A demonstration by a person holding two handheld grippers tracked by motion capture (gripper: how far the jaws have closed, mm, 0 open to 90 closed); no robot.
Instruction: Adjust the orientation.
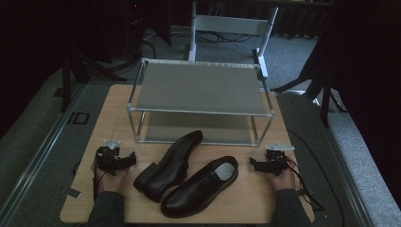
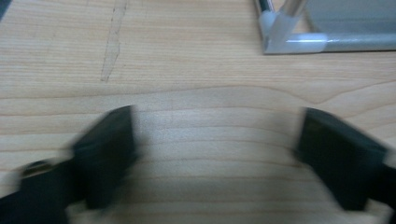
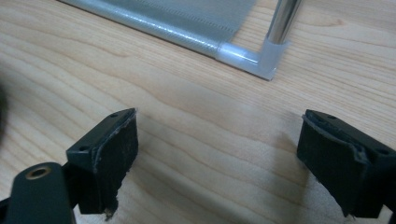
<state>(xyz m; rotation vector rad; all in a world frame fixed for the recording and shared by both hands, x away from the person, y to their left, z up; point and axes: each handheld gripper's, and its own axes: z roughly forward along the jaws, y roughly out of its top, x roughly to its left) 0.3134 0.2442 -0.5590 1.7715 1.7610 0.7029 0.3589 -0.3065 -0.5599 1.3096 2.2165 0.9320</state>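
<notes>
Shoes (image 1: 189, 172), both black, lie mid-table at six o'clock from the rack (image 1: 201, 101), untouched. Left gripper (image 1: 126, 160) at nine o'clock and right gripper (image 1: 255, 164) at three gape released; shelving remains undone.

Wood table (image 1: 265, 198) w/ 2-tier metal rack (image 1: 201, 87) at back, 2 black shoes (image 1: 189, 175) in front.

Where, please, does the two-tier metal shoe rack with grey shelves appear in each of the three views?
High view: the two-tier metal shoe rack with grey shelves stands mid-table, behind the two black leather shoes.
Left gripper view: its foot and bottom rail sit top right.
Right gripper view: its lower shelf edge and corner post run along the top.
Shared landmark: the pale wooden tabletop, beneath the rack throughout.
</notes>
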